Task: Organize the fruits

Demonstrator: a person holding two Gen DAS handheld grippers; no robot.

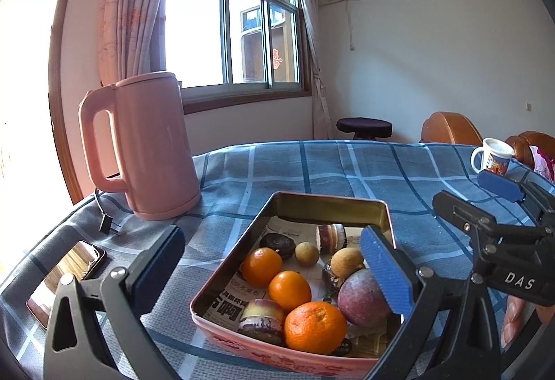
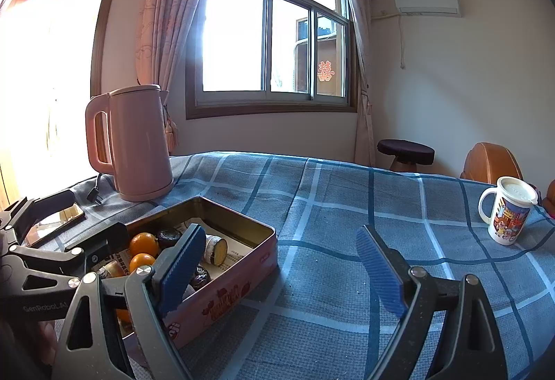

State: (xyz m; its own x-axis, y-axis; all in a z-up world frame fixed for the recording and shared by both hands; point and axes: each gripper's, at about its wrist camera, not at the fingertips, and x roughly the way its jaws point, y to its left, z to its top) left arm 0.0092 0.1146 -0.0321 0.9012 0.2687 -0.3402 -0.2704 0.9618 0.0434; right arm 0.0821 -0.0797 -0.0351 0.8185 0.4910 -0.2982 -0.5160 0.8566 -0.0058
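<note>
A pink metal tin point(image 1: 288, 357) lined with newspaper sits on the blue checked tablecloth. It holds three oranges point(image 1: 315, 327), a purple passion fruit point(image 1: 364, 297), two longans point(image 1: 306, 253), sugarcane pieces point(image 1: 260, 316) and dark round fruits point(image 1: 277, 243). My left gripper point(image 1: 270, 279) is open and empty, straddling the tin's near left part just above it. My right gripper point(image 2: 281, 272) is open and empty, its left finger over the tin's right edge point(image 2: 242, 262); it also shows at the right of the left wrist view point(image 1: 485, 206).
A pink kettle point(image 1: 145, 144) with its cord stands at the back left. A phone point(image 1: 66, 279) lies at the left edge. A white printed mug point(image 2: 508, 215) stands at the far right. Wooden chairs point(image 2: 492, 161) and a stool point(image 2: 405, 151) are beyond the table.
</note>
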